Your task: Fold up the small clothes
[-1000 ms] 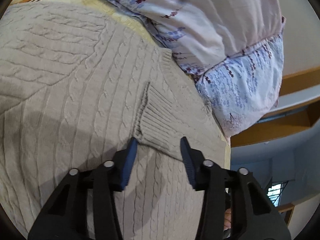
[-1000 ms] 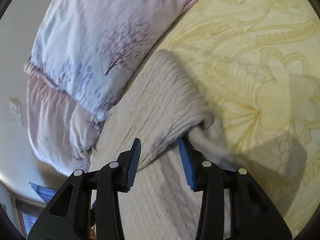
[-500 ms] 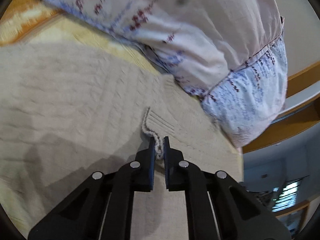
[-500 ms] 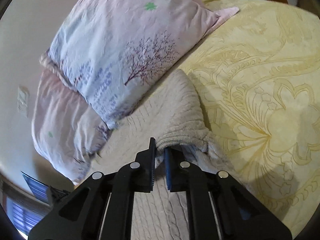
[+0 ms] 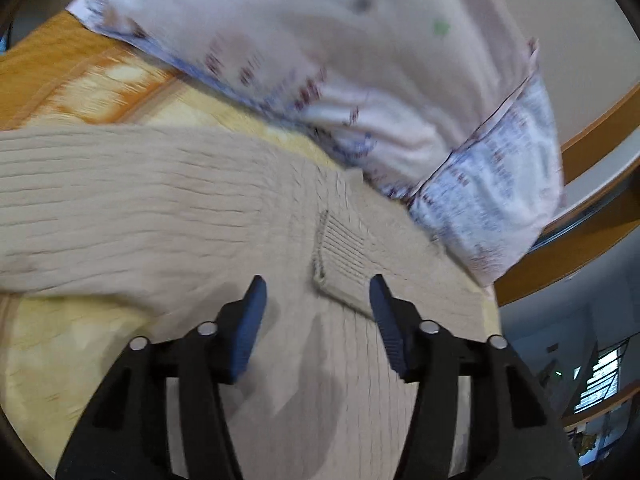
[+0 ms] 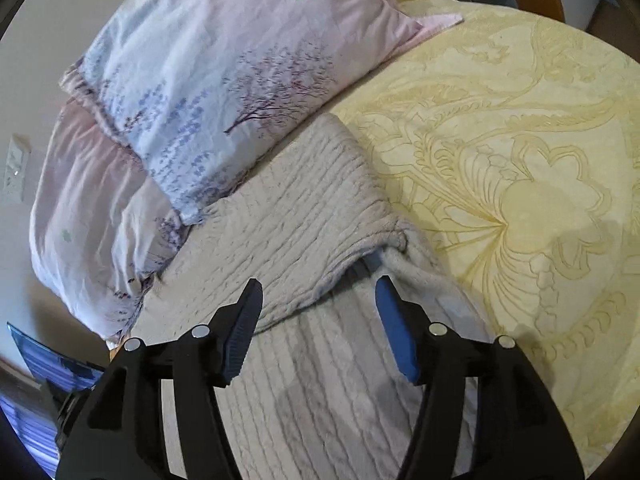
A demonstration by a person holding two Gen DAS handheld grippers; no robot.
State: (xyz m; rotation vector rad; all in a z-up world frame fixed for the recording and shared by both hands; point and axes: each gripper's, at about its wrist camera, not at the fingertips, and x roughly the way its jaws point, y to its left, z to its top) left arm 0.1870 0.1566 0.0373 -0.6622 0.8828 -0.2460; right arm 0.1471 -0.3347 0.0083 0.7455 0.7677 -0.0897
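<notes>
A beige cable-knit sweater lies spread on the yellow bedspread. In the left wrist view its ribbed cuff lies flat on the knit, just ahead of my left gripper, whose jaws are opening with nothing pressed between them. In the right wrist view a folded-over sleeve ends in a thick edge in front of my right gripper. Its jaws are also opening, clear of the knit. The left wrist view is blurred.
Two floral pillows lie against the wall just beyond the sweater. An orange border of the bedspread shows at the far left. A wooden bed frame runs along the right. The patterned bedspread stretches to the right of the sweater.
Both grippers shut on the knit half a second ago, the left on the cuff and the right on the sleeve edge. Both have since let go, opened and drawn back.
</notes>
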